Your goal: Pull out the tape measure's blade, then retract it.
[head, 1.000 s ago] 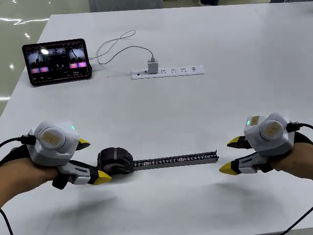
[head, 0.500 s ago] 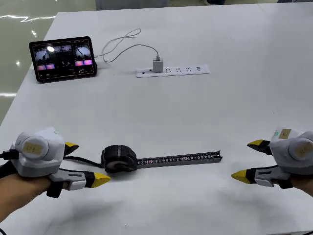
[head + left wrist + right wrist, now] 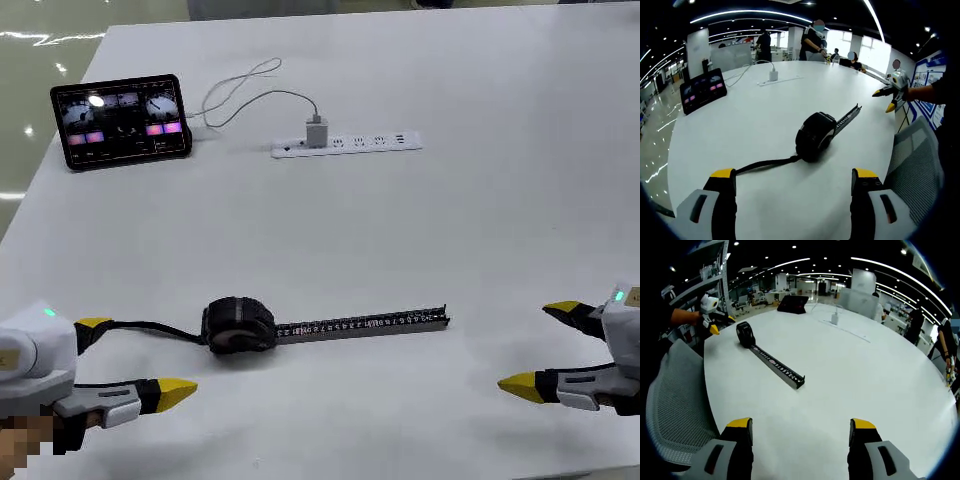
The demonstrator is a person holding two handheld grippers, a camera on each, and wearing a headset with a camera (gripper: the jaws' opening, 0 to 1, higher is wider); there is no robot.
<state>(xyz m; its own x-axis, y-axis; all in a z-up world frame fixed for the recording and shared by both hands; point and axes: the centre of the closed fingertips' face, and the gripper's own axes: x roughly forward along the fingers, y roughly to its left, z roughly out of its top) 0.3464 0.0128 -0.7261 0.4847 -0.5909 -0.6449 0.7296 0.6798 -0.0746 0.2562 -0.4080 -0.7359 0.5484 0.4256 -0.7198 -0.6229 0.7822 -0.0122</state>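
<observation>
Since blade (image 3: 365,323) lay extended from tape measure (image 3: 238,325) with nothing gripping it, lock likely held it; left gripper (image 3: 140,355), right gripper (image 3: 538,345) hovered well apart, jaws spread, empty.

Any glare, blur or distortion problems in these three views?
Head view: sharp, even light, faint shadow beside the tape measure; glare streaks on the floor. Left gripper view: fisheye bows the table edge, windows blown out. Right gripper view: same bowing, blade markings visible.
</observation>
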